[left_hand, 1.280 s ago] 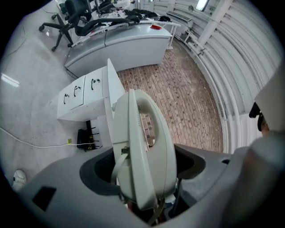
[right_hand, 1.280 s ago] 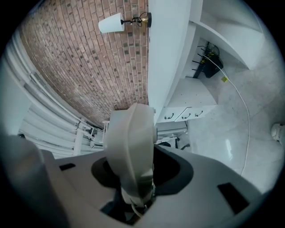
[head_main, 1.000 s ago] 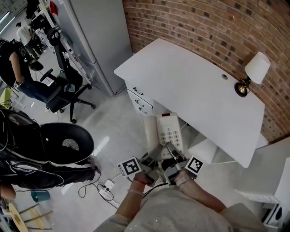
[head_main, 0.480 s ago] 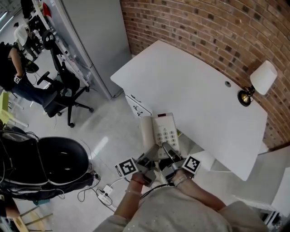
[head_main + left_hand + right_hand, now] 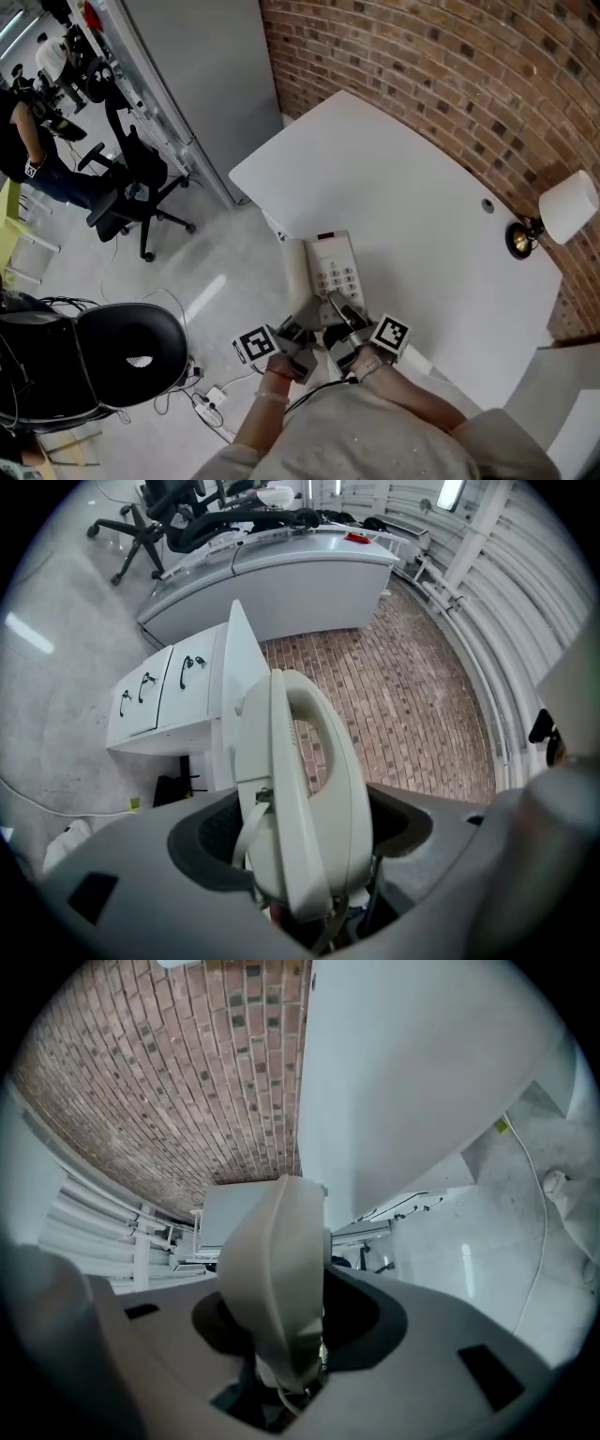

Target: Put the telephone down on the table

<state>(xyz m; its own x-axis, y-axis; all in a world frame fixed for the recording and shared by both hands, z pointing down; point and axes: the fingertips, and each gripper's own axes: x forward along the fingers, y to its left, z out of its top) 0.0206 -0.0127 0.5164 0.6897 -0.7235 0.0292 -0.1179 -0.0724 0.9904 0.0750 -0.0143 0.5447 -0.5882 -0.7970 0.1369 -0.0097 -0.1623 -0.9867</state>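
While at the white table's [image 5: 403, 178] edge, the beige desk telephone [image 5: 330, 270] is clamped by the left gripper [image 5: 302, 323] and the right gripper [image 5: 343, 317]. Keypad print too small to read.

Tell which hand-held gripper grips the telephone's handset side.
The left hand-held gripper: its view shows the handset between its jaws. The right hand-held gripper holds the telephone by its keypad side.

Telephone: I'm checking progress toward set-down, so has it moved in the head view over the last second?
Yes, toward the white table. The telephone hung short of the table's near edge before; now its far end overlaps that edge.
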